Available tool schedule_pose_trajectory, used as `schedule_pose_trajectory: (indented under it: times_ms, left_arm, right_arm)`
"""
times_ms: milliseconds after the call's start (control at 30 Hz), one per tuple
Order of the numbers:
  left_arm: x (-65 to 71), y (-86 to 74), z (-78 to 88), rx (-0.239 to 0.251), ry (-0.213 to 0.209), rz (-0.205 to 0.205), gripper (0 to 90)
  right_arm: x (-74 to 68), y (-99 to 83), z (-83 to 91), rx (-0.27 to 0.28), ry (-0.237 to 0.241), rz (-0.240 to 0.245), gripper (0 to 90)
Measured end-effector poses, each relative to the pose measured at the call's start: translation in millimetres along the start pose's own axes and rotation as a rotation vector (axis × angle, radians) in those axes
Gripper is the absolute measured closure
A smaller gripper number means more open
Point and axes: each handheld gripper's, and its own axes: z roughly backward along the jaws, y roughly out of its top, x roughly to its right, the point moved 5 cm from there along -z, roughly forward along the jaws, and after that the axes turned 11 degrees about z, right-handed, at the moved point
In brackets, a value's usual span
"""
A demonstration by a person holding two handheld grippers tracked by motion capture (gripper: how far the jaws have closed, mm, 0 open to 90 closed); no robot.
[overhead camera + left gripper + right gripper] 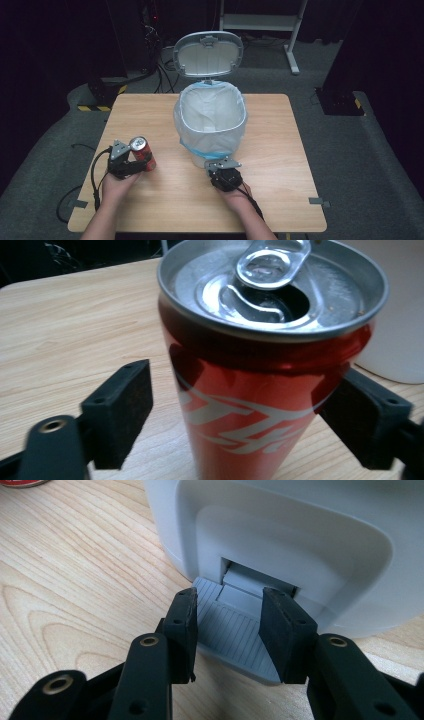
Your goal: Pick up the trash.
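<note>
the opened can (265,375), likely light and dentable, is bracketed mid-body by the left claw (250,415), jaws wide, ungripped; the right claw (227,630) is held half-open, empty, over the pedal (235,635).

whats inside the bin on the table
The bin stands open with its lid raised. Inside, the high view shows a white liner bag with a blue edge folded over the rim. No rubbish is visible in it, but the near wall hides part of the bottom.

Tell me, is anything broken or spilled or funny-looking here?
Nothing is spilled or broken. The red can is already opened and stands upright on the table between the left gripper's fingers. The bin's lid stands open while the right gripper presses on its pedal.
</note>
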Motion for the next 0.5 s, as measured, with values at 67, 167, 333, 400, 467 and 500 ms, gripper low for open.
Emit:
schedule_pose_trajectory:
  times_ms: [67, 167, 333, 400, 467, 500]
  left_arm:
    - [0.6, 0.8, 0.1, 0.012, 0.003, -0.006, 25.0]
    - [2.7, 2.5, 2.7, 0.033, 0.003, -0.005, 33.0]
    - [7.1, 7.8, 11.6, 0.083, -0.003, 0.003, 33.2]
    - [8.6, 10.1, 14.1, 0.097, -0.008, 0.000, 33.3]
    - [9.9, 12.6, 16.4, 0.108, -0.011, -0.006, 33.3]
    - [10.8, 14.7, 18.3, 0.116, -0.015, -0.008, 33.4]
  right_arm:
    - [0.1, 0.0, 0.0, 0.000, 0.001, 0.000, 58.9]
    - [-0.2, -0.1, 0.1, -0.001, 0.001, -0.001, 58.9]
    - [-0.3, -0.1, 0.1, 0.001, 0.000, 0.001, 58.9]
    - [0.1, 0.0, 0.1, 0.003, -0.003, 0.008, 58.9]
    - [0.0, -0.1, 0.1, 0.003, -0.004, 0.008, 58.9]
    - [0.0, 0.0, 0.2, 0.003, -0.003, 0.008, 58.9]
